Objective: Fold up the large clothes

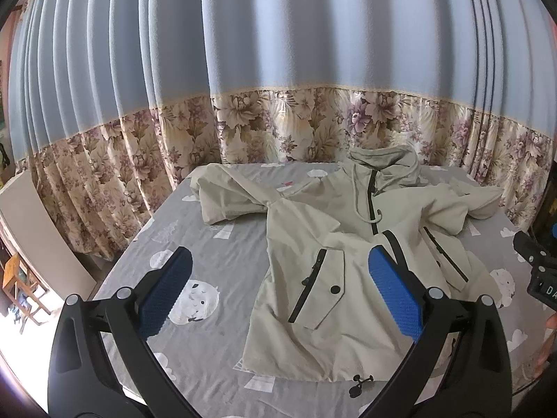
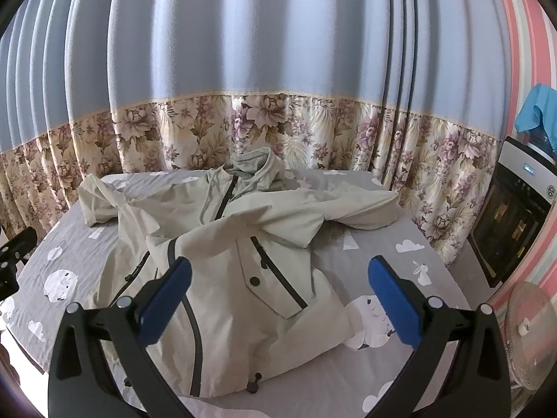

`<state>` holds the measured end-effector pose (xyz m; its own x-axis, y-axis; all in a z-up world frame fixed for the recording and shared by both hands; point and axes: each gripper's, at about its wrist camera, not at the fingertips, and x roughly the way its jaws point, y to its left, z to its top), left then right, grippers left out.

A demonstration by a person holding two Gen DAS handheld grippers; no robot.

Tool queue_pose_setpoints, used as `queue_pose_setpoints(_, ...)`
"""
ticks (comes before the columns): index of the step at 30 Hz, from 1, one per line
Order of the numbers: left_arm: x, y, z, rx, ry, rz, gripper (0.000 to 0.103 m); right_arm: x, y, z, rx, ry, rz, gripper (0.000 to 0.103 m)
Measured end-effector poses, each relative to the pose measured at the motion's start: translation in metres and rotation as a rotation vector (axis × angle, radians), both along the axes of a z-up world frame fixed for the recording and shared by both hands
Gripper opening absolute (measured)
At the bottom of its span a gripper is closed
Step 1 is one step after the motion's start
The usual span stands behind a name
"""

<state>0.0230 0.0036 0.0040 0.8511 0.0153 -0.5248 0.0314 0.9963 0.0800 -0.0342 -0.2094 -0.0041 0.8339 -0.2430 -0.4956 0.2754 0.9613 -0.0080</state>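
Observation:
A pale beige hooded jacket with black zippers lies face up and spread on a bed with a grey patterned sheet. Its hood points toward the curtain and both sleeves reach out sideways. My left gripper is open and empty, held above the jacket's lower left front. My right gripper is open and empty, above the jacket's lower right part. The right gripper's body shows at the edge of the left wrist view. The jacket's hem is crumpled near me.
A blue curtain with a floral lower band hangs behind the bed. A white board and a wooden stool stand left. A black appliance and a fan stand right of the bed.

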Motion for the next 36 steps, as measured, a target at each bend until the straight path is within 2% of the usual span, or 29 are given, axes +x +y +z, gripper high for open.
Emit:
queue_pose_setpoints(11,0.006,0.005,-0.008,-0.010,0.014,0.022,0.100,0.003,-0.002,-0.005,0.004,-0.001,-0.005,0.101)
queue_pose_setpoints(36,0.011,0.009,-0.008,-0.010,0.018,0.022,0.100,0.009,-0.006,-0.008,0.014,-0.010,-0.003,0.101)
